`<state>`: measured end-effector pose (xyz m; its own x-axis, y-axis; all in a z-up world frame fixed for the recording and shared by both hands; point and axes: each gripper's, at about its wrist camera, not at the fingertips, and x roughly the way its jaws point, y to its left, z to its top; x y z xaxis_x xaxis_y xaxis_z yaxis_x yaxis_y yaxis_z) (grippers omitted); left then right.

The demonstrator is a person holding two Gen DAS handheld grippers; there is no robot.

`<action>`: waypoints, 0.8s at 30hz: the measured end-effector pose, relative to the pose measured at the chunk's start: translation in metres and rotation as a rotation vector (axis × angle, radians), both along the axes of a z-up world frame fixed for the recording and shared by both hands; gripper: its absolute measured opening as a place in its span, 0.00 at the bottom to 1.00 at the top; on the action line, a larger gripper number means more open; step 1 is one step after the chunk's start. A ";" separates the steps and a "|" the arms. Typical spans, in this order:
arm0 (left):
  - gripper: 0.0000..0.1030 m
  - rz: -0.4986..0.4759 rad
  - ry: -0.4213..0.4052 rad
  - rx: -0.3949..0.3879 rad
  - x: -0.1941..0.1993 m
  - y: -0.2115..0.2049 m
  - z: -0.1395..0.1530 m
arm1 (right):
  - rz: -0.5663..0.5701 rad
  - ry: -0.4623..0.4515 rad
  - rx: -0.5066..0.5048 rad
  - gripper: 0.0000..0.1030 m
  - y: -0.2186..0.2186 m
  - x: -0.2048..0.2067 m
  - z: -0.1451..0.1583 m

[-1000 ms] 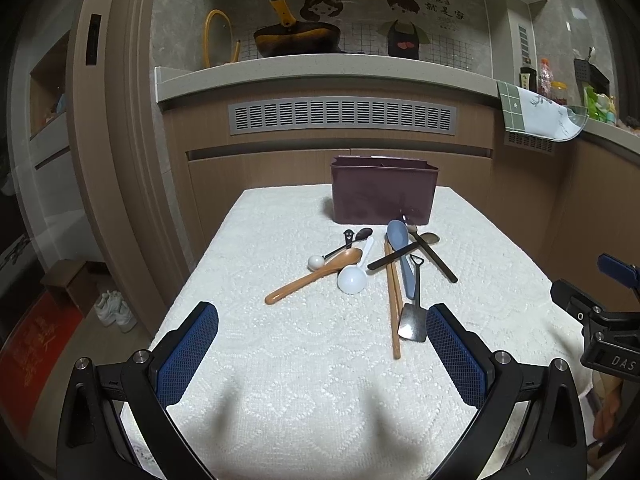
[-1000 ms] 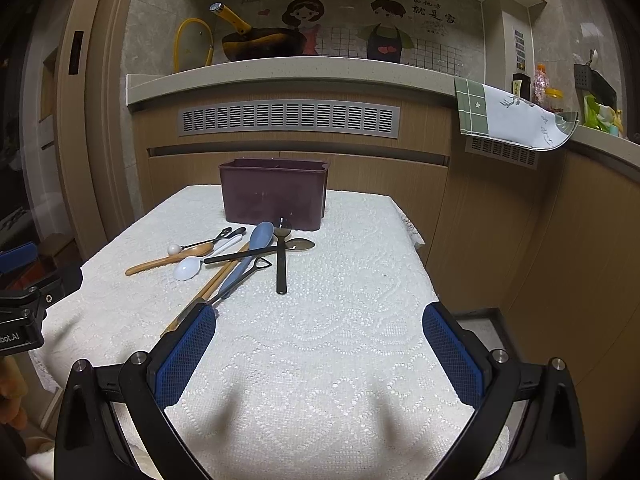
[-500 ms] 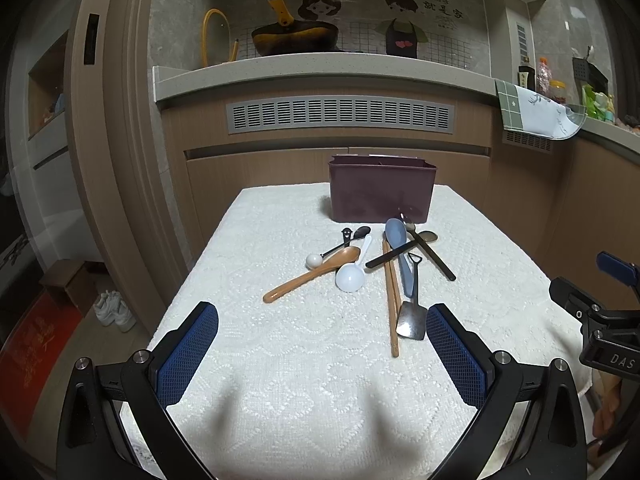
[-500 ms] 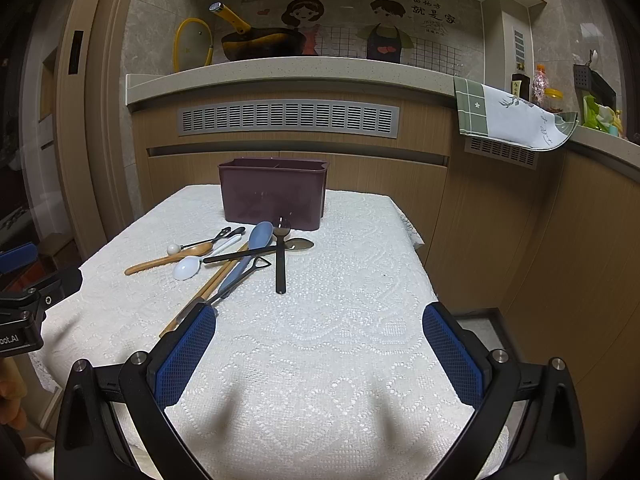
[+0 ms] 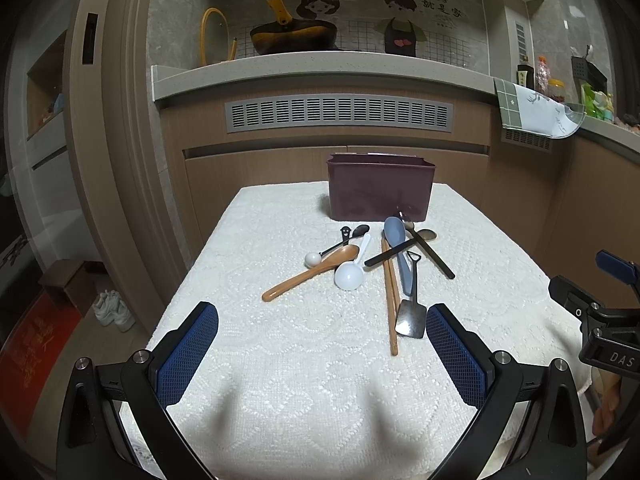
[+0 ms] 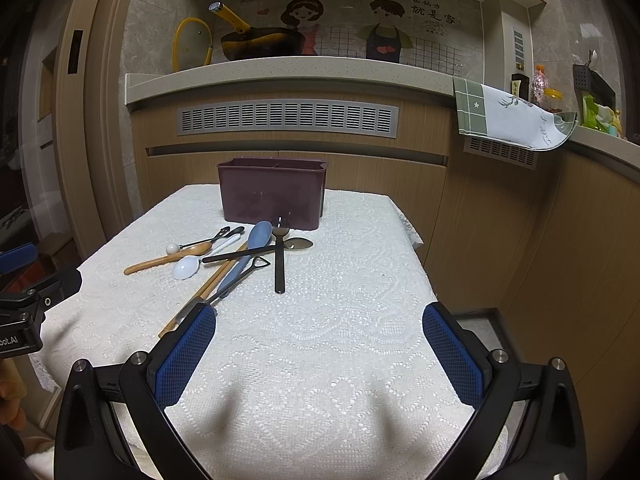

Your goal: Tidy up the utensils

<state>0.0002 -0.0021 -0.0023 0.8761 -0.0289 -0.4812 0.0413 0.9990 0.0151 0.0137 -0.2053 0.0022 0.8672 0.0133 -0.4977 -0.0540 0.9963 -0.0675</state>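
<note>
A pile of utensils lies mid-table: a wooden spoon (image 5: pixel 308 274), a white spoon (image 5: pixel 350 276), wooden chopsticks (image 5: pixel 390 296), a blue-grey spoon (image 5: pixel 398 248), a small metal spatula (image 5: pixel 411 318) and black-handled spoons (image 5: pixel 430 250). A dark purple utensil box (image 5: pixel 380 190) stands behind them; it also shows in the right wrist view (image 6: pixel 272 194). My left gripper (image 5: pixel 322 344) is open and empty above the near table. My right gripper (image 6: pixel 320 346) is open and empty, right of the pile (image 6: pixel 240 260).
The table wears a white lace cloth (image 5: pixel 300 360). A wooden counter with a grey vent (image 5: pixel 340 114) runs behind it, a pan (image 5: pixel 292 38) on top. A cloth (image 6: pixel 512 118) hangs at the right. Shoes (image 5: pixel 112 314) lie on the floor left.
Both views have shifted only slightly; the utensils and the box have not moved. Both grippers stay open.
</note>
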 end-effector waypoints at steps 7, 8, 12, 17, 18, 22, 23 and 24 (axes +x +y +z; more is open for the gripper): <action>1.00 -0.001 0.000 0.001 -0.001 -0.001 -0.001 | 0.001 0.001 -0.001 1.00 0.000 0.000 0.000; 1.00 -0.001 0.000 0.001 -0.001 -0.001 -0.001 | 0.000 0.000 0.000 1.00 0.000 0.000 0.000; 1.00 0.000 0.001 0.001 -0.002 -0.001 -0.001 | -0.001 0.000 -0.001 1.00 0.001 0.000 0.000; 1.00 -0.001 0.011 -0.001 0.000 0.000 -0.004 | -0.002 0.004 -0.002 1.00 -0.001 0.001 -0.001; 1.00 -0.002 0.014 -0.002 0.000 0.000 -0.005 | -0.004 0.005 -0.002 1.00 -0.001 0.001 -0.002; 1.00 -0.019 0.037 0.001 0.009 0.001 -0.006 | -0.006 0.020 -0.006 1.00 -0.004 0.006 -0.004; 1.00 -0.029 0.051 -0.003 0.014 0.002 -0.007 | -0.003 0.029 -0.007 1.00 -0.004 0.010 -0.004; 1.00 -0.037 0.063 -0.009 0.020 0.003 -0.007 | 0.001 0.040 -0.004 1.00 -0.005 0.014 -0.004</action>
